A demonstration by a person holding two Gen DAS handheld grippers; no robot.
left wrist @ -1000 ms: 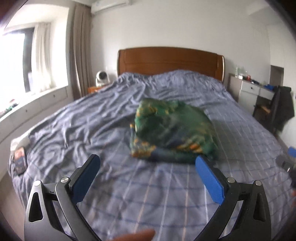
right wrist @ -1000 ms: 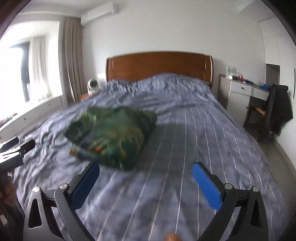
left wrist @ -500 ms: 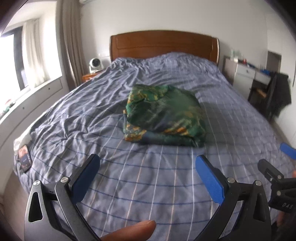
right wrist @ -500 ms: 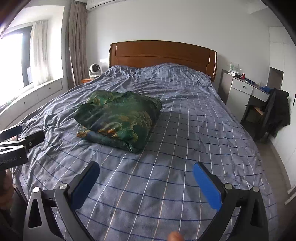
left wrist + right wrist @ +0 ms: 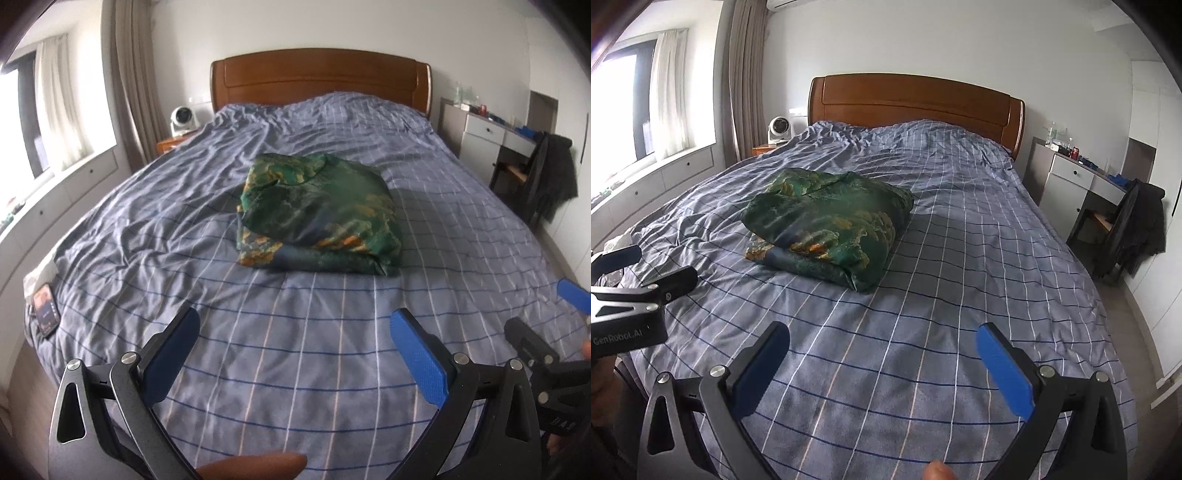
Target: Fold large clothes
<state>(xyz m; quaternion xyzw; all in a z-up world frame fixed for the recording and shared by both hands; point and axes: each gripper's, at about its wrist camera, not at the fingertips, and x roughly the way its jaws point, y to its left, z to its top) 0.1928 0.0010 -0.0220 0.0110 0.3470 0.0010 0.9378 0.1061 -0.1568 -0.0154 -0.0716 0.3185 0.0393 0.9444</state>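
Blue-grey checked bedding (image 5: 295, 369) is spread over a wide bed, with a wooden headboard (image 5: 320, 79) at the far end against a white wall. A folded green garment (image 5: 318, 214) with orange and gold patches is seen lying on the bedding, well ahead of both sets of jaws and touched by neither.

In the left wrist view the bundle lies slightly toward the right-hand pad; its thick folded edge is turned toward the camera. Its long axis cannot be told with confidence from this view. In the right wrist view the garment (image 5: 831, 225) is placed ahead and toward the left-hand pad, its long axis running on a diagonal from the far left down to a near corner that points toward the gap between the pads.

The left gripper (image 5: 295, 334) is held above the foot of the bed with its jaws spread wide and nothing between them. The right gripper (image 5: 882, 347) is likewise held with its jaws wide apart and nothing in them.

A small white fan (image 5: 778, 129) is seen beyond the left pad, beside the headboard. A white desk (image 5: 1071, 177) and a dark coat (image 5: 1137, 225) are seen beyond the right pad.
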